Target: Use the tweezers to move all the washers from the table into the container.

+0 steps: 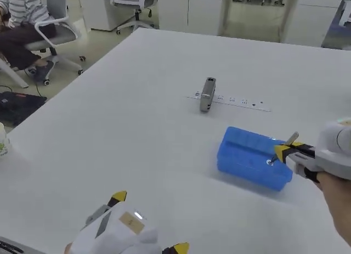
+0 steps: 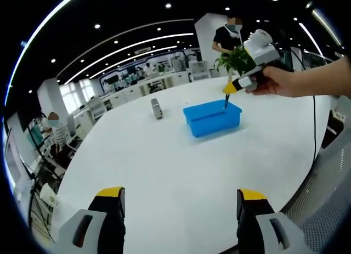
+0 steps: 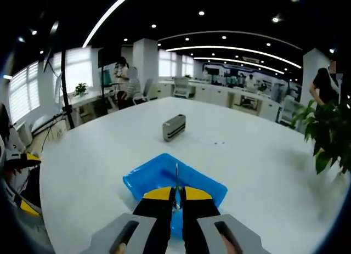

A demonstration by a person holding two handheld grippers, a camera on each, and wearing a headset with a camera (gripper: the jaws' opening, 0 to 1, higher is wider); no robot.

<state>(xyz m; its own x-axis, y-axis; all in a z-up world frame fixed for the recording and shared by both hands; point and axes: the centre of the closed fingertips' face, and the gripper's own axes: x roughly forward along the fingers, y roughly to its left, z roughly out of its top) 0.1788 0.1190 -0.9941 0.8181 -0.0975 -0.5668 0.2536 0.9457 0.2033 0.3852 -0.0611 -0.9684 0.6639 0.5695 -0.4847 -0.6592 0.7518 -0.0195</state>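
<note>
A blue container (image 1: 247, 155) sits on the white table (image 1: 137, 133). My right gripper (image 1: 283, 151) hangs over its right part, shut on thin metal tweezers (image 1: 272, 158) whose tips point down into it. Something small glints at the tips; I cannot tell whether it is a washer. In the right gripper view the tweezers (image 3: 176, 180) stick out from between the shut jaws (image 3: 176, 195) over the container (image 3: 153, 180). Several tiny washers (image 1: 233, 100) lie in a row beyond the container. My left gripper (image 1: 148, 224) stands open at the near edge, holding nothing.
A small metal block (image 1: 208, 93) stands at the left end of the washer row. Office chairs (image 1: 52, 32) and a seated person are beyond the table's far left edge. In the left gripper view the right gripper (image 2: 241, 84) is held over the container (image 2: 213, 118).
</note>
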